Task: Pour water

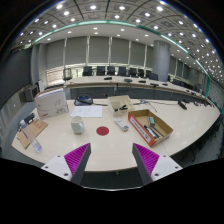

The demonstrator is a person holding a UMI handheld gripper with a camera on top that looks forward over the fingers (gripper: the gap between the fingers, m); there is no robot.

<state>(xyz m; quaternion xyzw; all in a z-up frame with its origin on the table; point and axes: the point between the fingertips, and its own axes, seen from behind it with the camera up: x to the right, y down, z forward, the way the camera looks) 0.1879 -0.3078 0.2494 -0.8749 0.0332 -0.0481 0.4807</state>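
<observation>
A pale, cylindrical cup [78,125] stands upright on the light tabletop [110,145], well beyond the fingers and toward the left one. A flat red disc [103,130] lies just beside it, apart, to its right.

We look from the gripper [111,160], forward along its two fingers, held high and well back from the tabletop [110,140], facing the far windows [100,50].

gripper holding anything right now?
No: the gripper is open, its fingers apart with nothing between them, and the white cup stands on the table beyond them.
</observation>
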